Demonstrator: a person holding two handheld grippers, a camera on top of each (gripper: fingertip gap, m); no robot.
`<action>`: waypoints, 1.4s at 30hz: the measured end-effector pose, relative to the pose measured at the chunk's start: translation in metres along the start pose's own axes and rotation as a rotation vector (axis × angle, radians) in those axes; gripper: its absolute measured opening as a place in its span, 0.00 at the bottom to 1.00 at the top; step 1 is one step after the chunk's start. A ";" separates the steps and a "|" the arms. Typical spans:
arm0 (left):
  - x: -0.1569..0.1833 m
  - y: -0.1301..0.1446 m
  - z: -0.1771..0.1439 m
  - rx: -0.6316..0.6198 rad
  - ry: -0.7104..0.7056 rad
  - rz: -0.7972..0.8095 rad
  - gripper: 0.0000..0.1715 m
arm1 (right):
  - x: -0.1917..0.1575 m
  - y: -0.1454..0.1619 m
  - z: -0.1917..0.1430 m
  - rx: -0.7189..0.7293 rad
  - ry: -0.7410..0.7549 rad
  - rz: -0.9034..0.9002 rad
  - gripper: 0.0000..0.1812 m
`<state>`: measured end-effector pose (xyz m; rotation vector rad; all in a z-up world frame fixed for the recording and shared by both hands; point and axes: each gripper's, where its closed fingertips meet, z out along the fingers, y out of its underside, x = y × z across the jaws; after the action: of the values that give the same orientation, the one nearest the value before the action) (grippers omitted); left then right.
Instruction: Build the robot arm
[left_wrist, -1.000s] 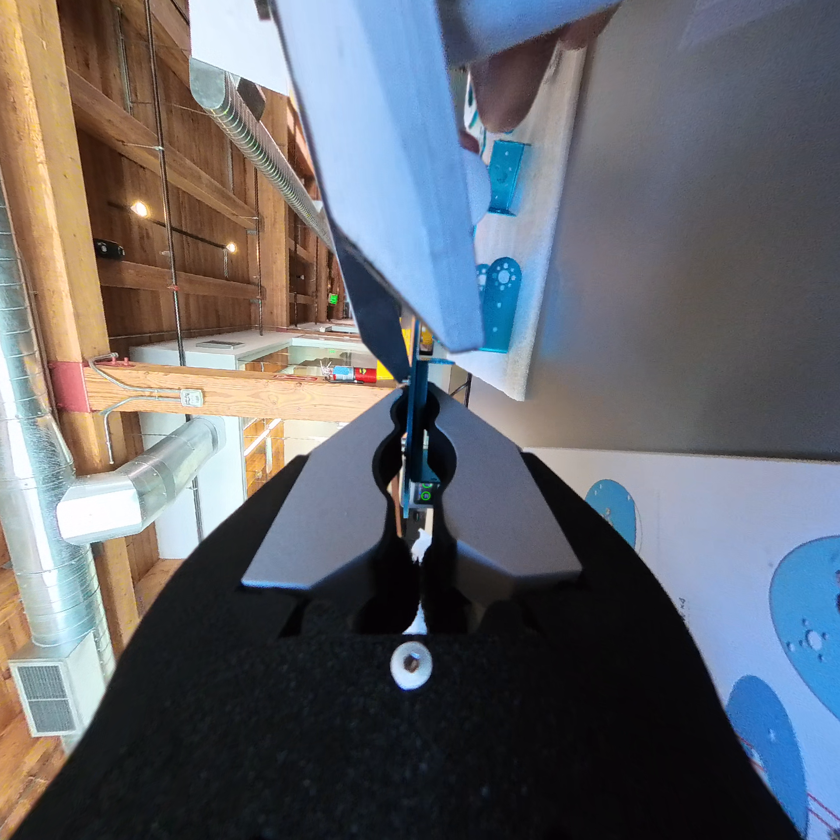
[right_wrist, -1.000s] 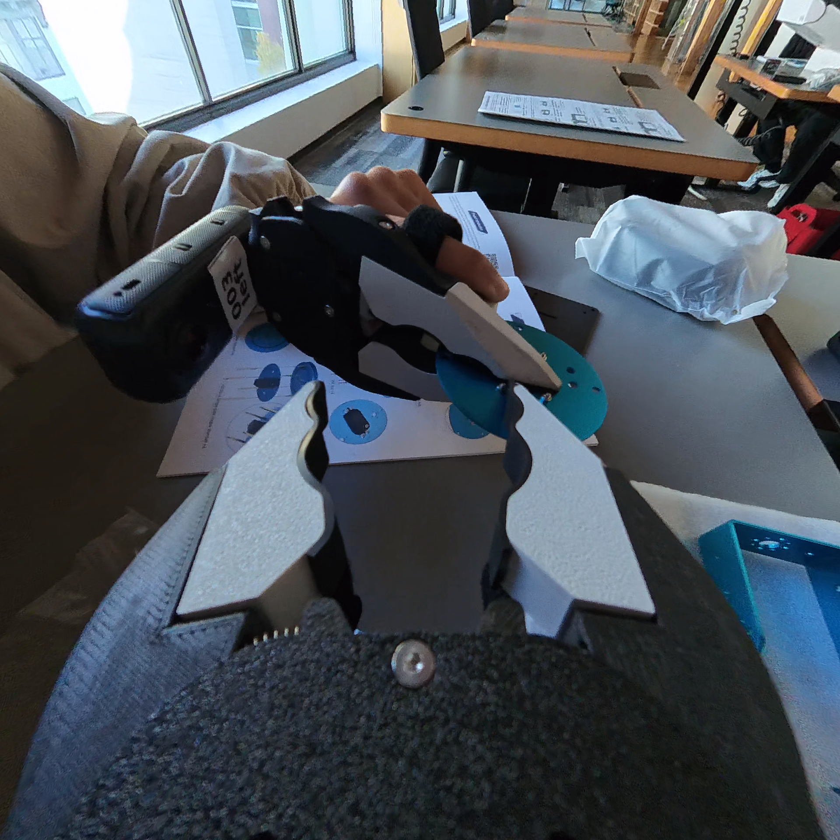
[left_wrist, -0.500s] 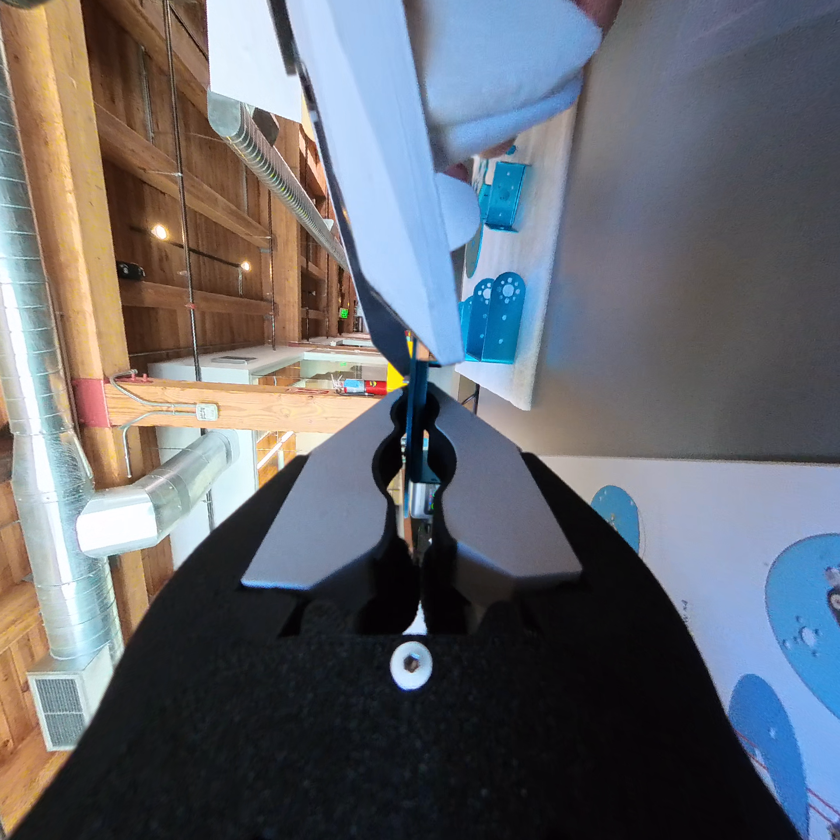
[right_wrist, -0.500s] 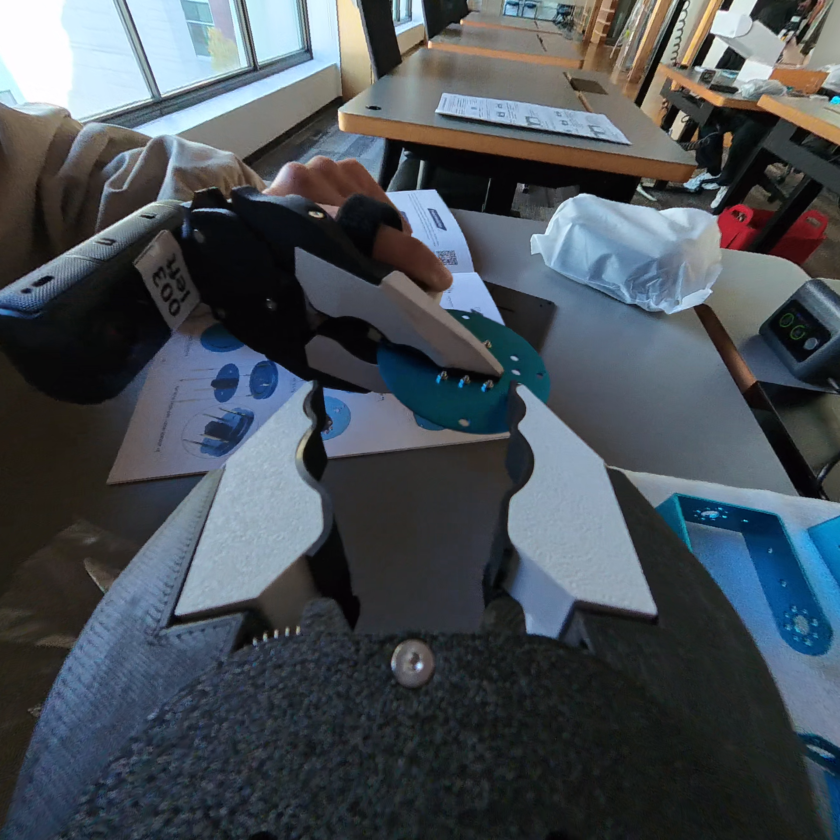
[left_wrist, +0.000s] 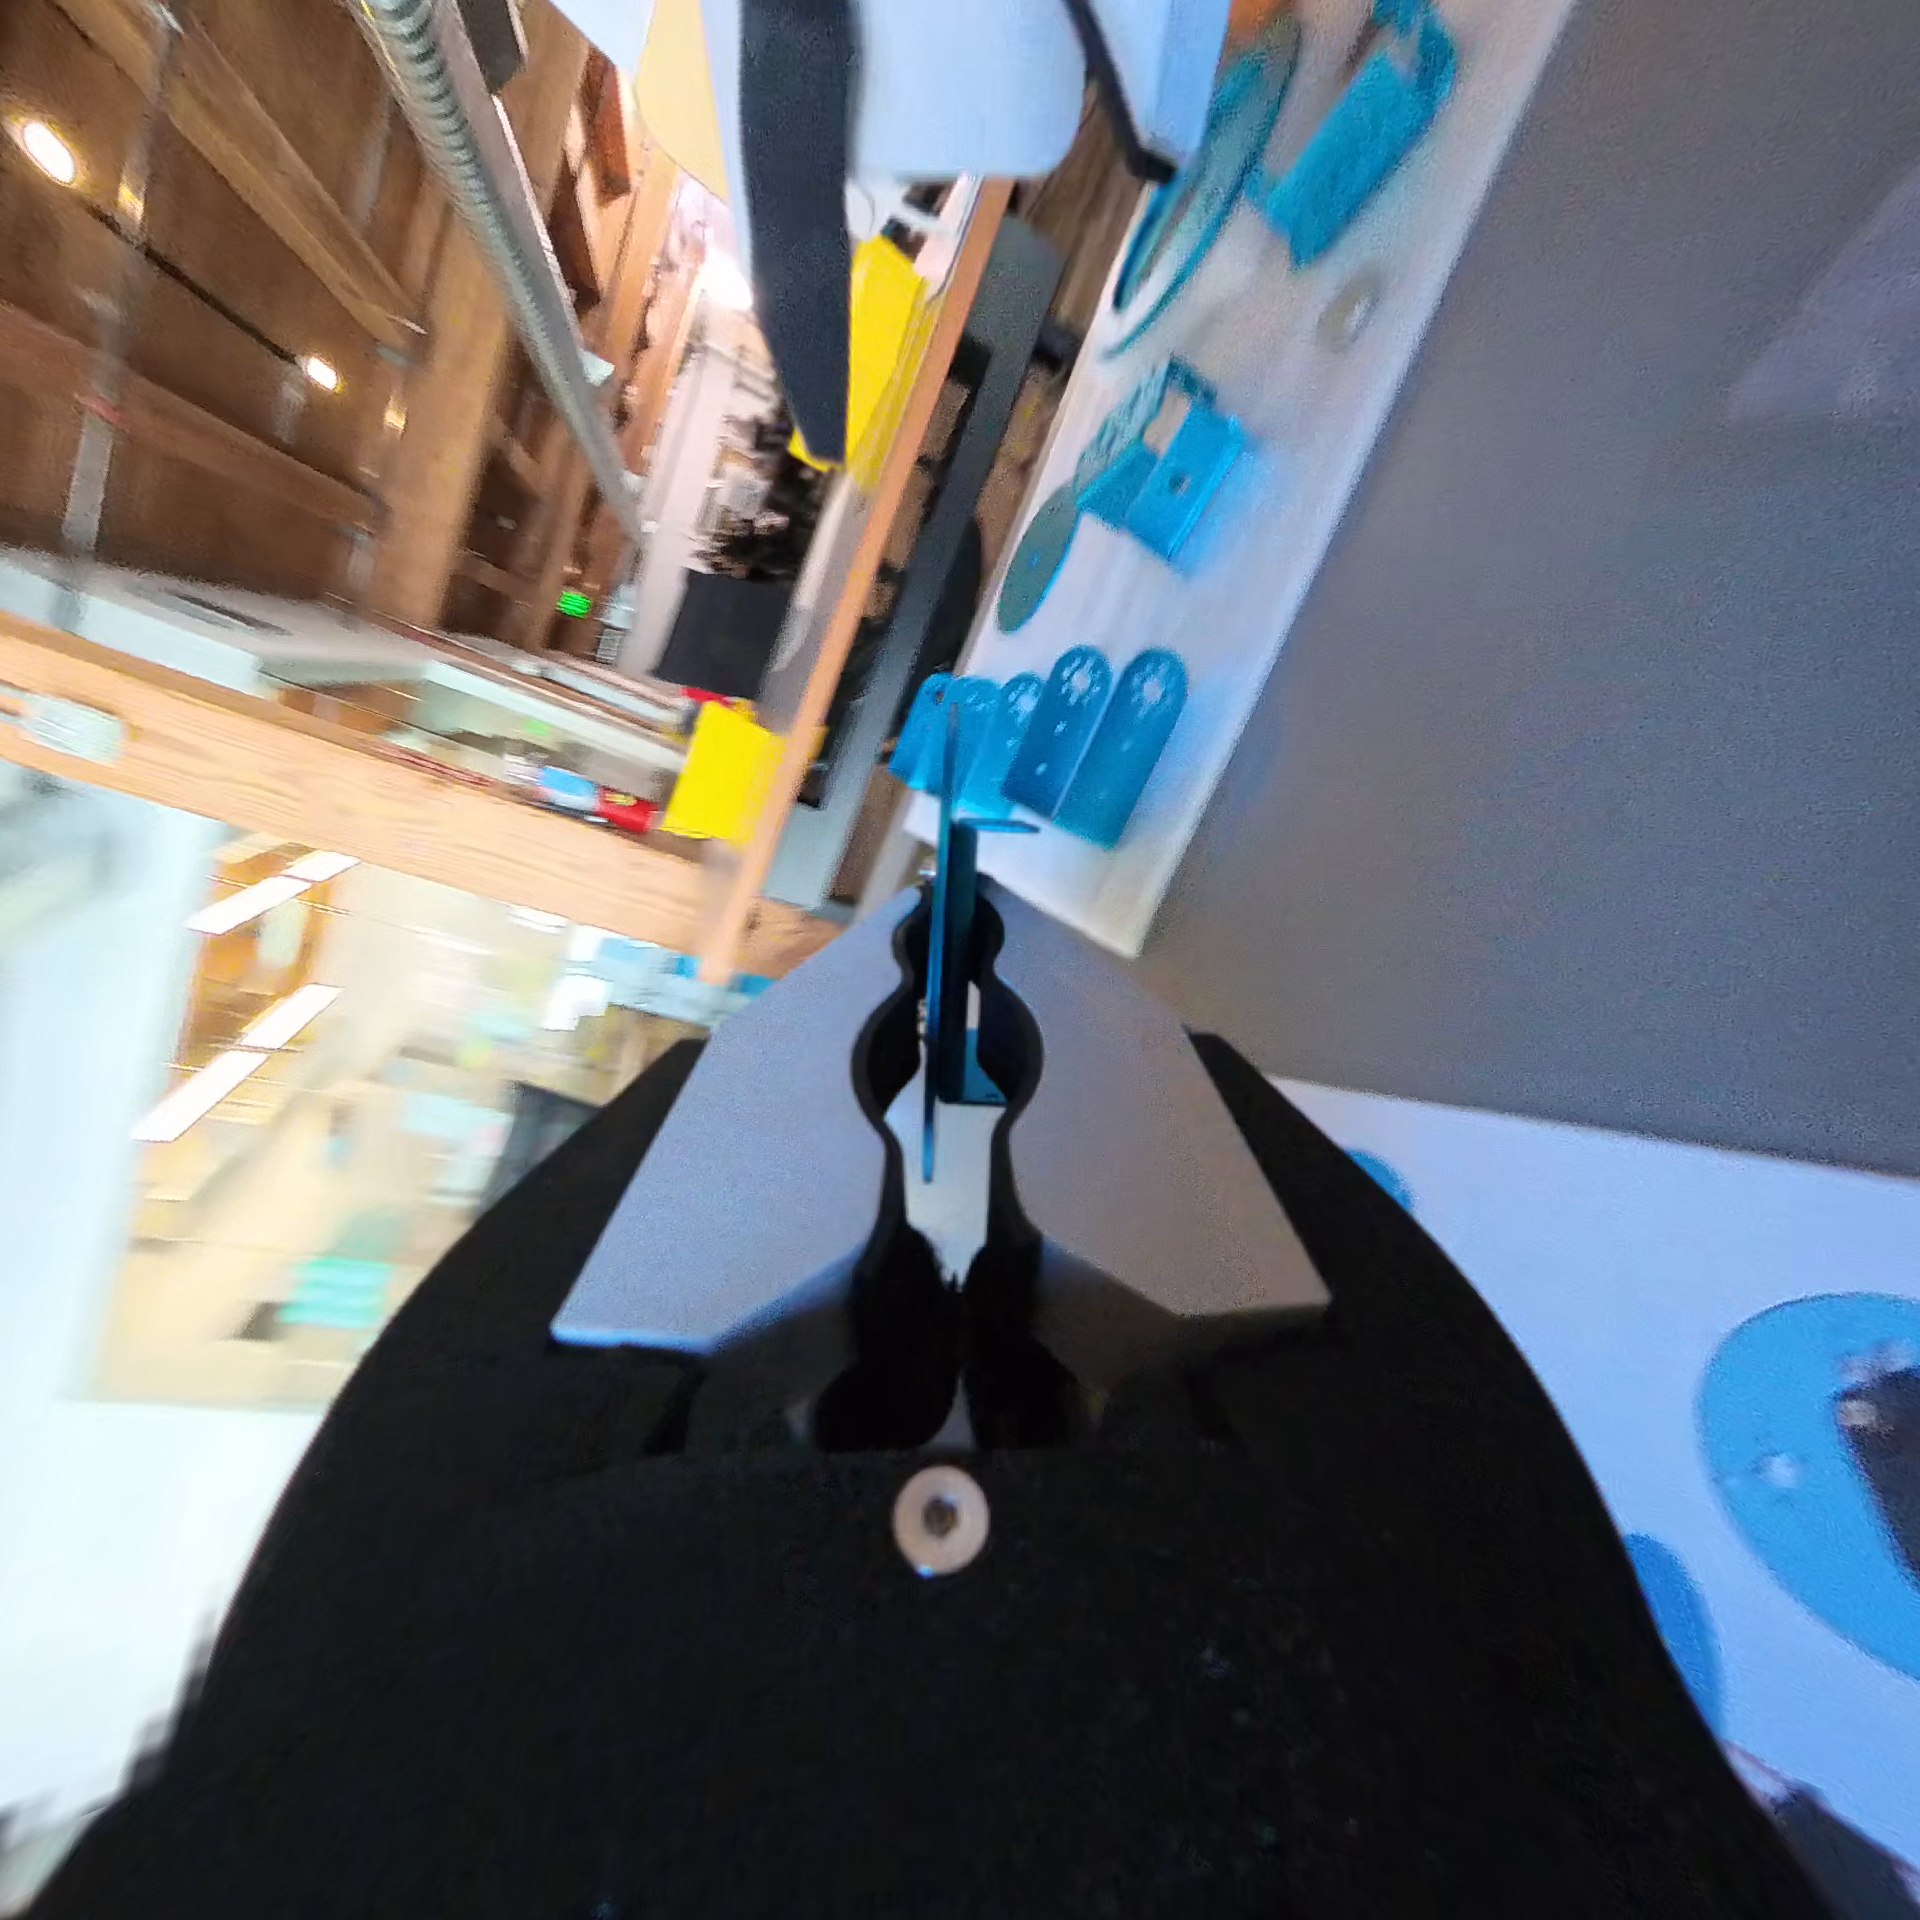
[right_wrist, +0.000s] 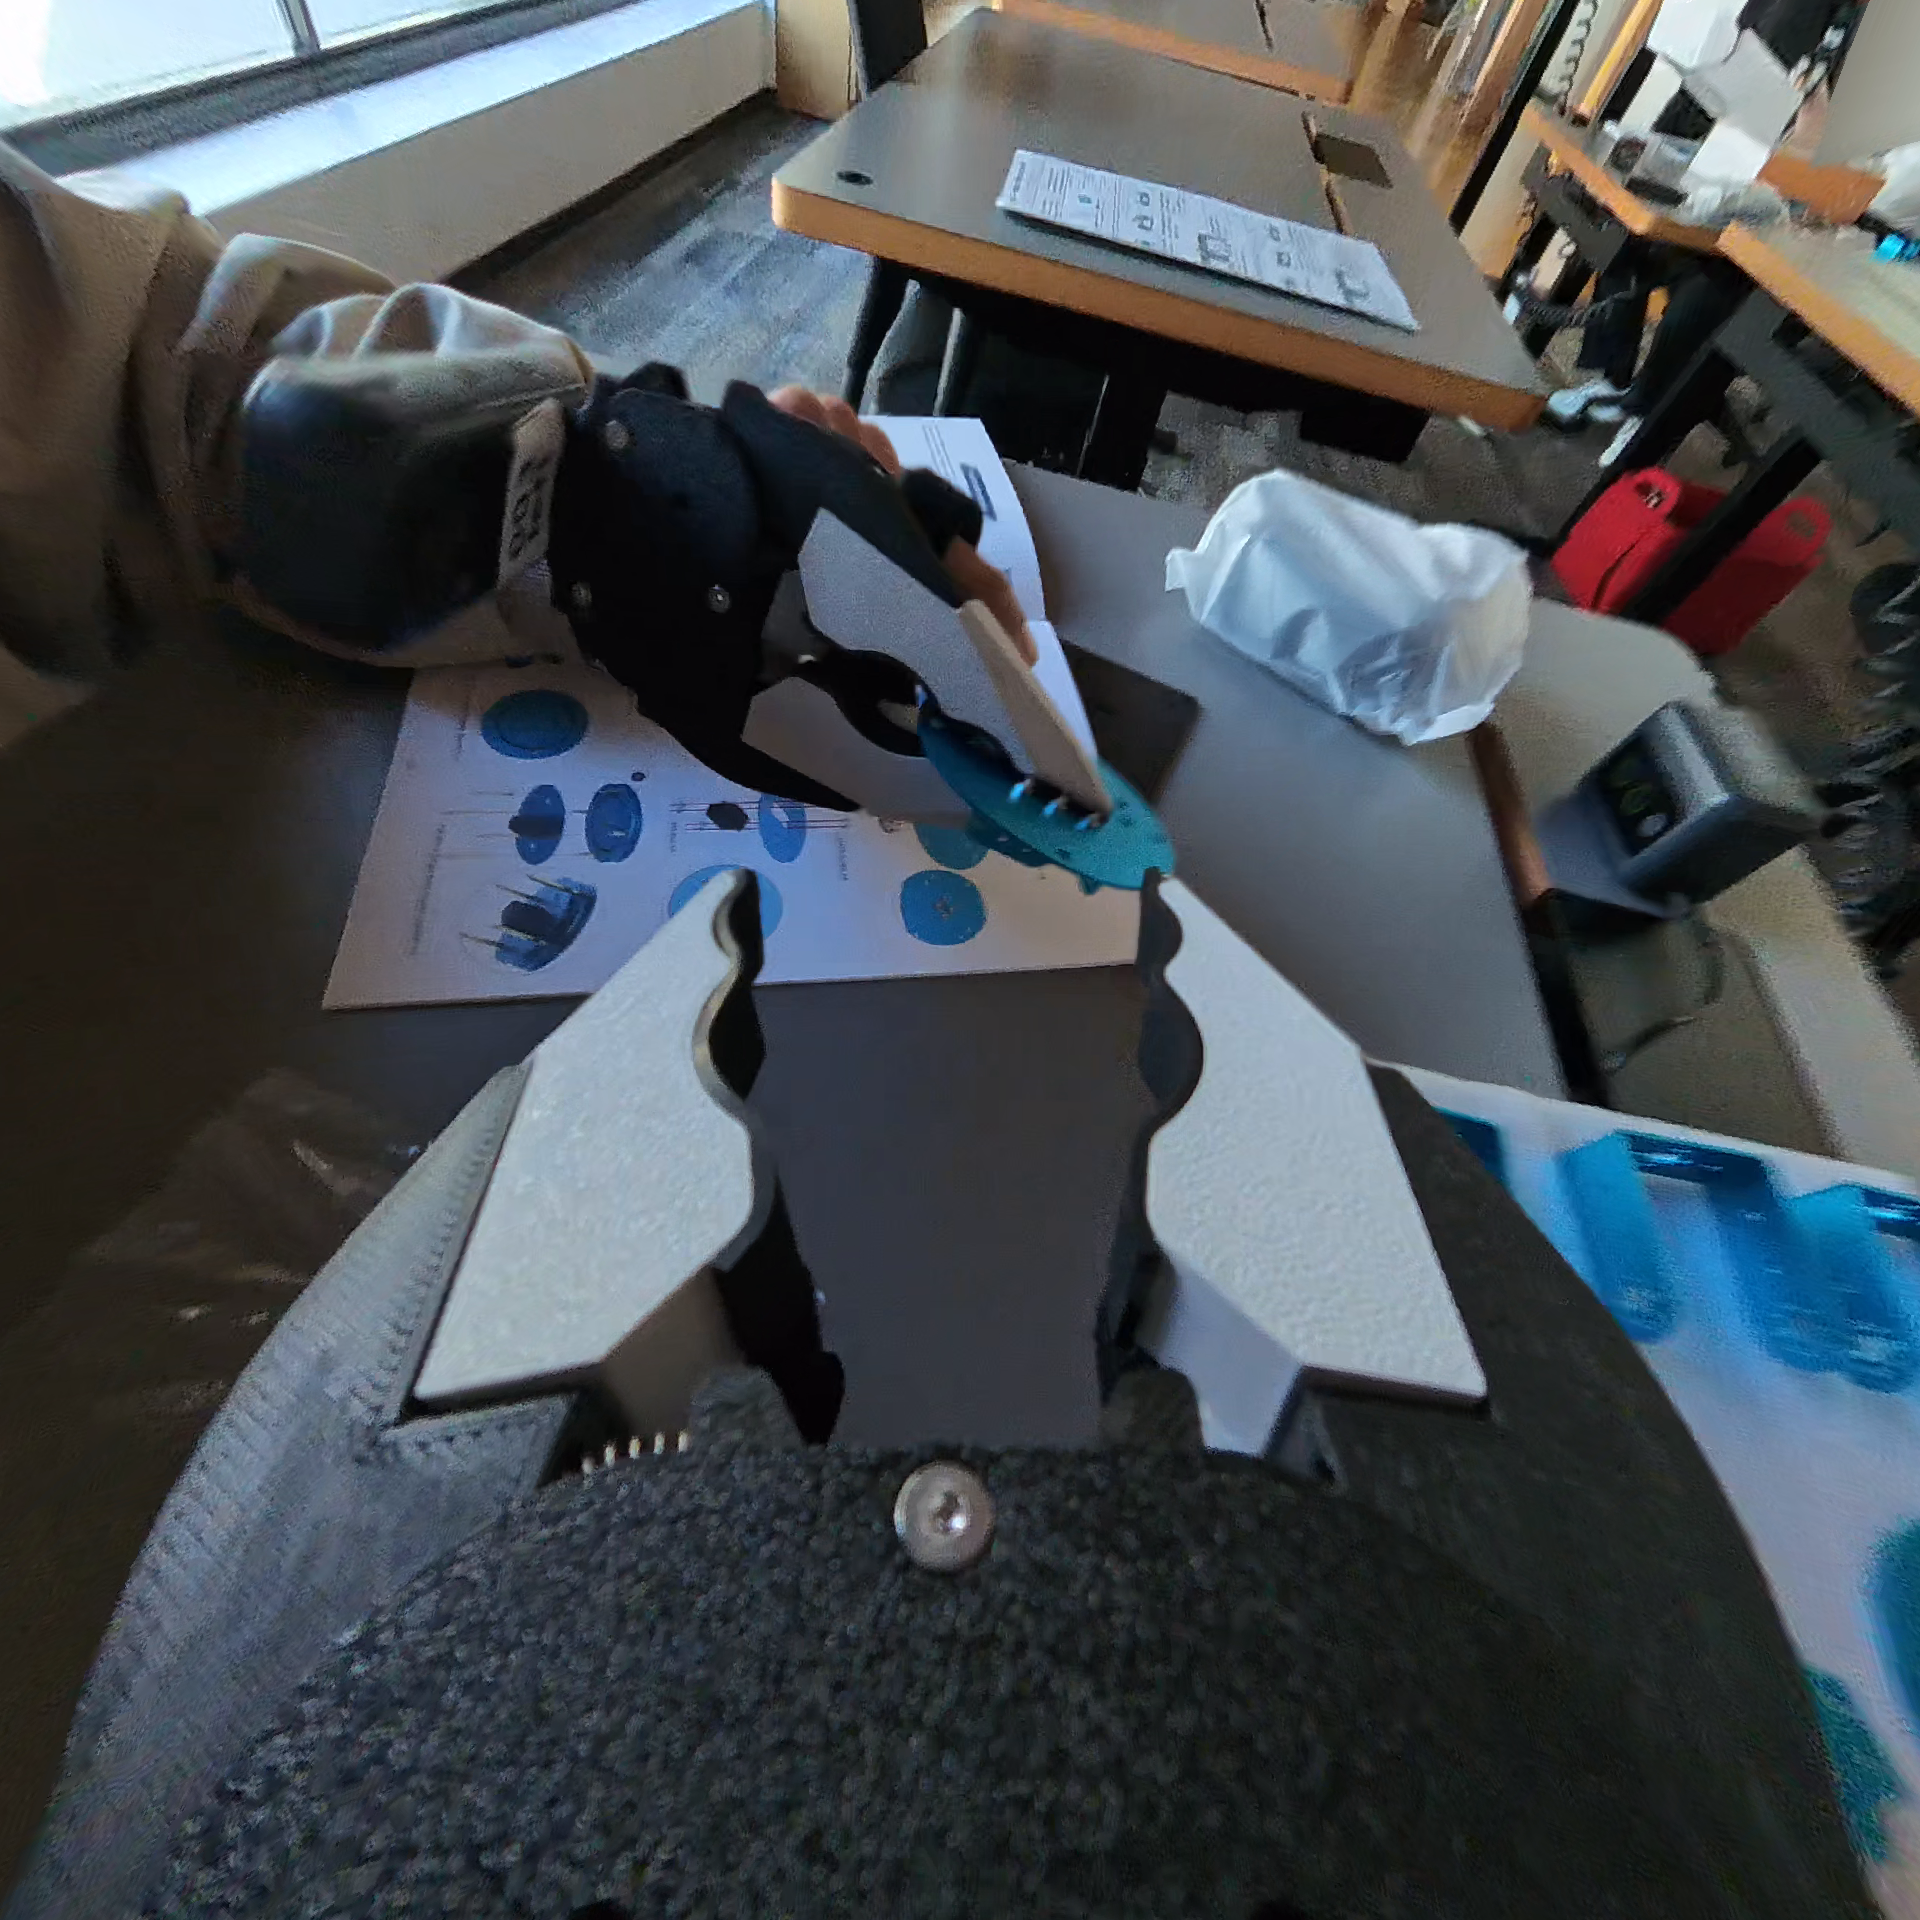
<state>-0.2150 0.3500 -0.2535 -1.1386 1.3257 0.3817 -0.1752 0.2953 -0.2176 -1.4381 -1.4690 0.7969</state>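
Note:
My left gripper (left_wrist: 951, 914) is shut on a round blue metal plate (left_wrist: 948, 997), seen edge-on between its jaws. In the right wrist view the same left gripper (right_wrist: 1039, 790) holds that blue plate (right_wrist: 1081, 842) tilted above an instruction sheet (right_wrist: 665, 894) on the grey table (right_wrist: 1351, 852); small screws stick up from the plate. My right gripper (right_wrist: 945, 904) is open and empty, its fingers just short of the plate's near edge. Part of the right gripper (left_wrist: 800, 208) shows blurred at the top of the left wrist view.
A white mat (left_wrist: 1226, 644) carries several blue brackets (left_wrist: 1101, 738); it also shows at lower right (right_wrist: 1766, 1455). A white plastic bag (right_wrist: 1351, 592) and a small grey device (right_wrist: 1673, 800) sit on the table's right side. Another table with a paper (right_wrist: 1205, 229) stands behind. From the left gripper's tips to the small grey device (right_wrist: 1673, 800) is close to 30 cm.
The left gripper tilted the blue plate up and carried it right and farther away. The right gripper pulled back and rose from the left gripper's view. Both views are blurred by motion.

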 end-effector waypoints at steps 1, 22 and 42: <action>-0.001 -0.004 -0.001 0.021 0.039 -0.096 0.01 | 0.005 -0.006 -0.011 -0.015 0.032 -0.014 0.36; 0.055 -0.217 -0.098 0.486 1.308 -1.622 0.01 | -0.134 0.002 -0.109 0.451 0.086 0.747 0.00; 0.114 -0.159 -0.125 0.094 0.788 -0.935 0.12 | -0.146 0.122 -0.129 0.429 0.503 1.477 0.00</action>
<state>-0.1288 0.1348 -0.2663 -1.7603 1.2524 -0.8821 -0.0214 0.1472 -0.3022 -2.0268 0.3575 1.3093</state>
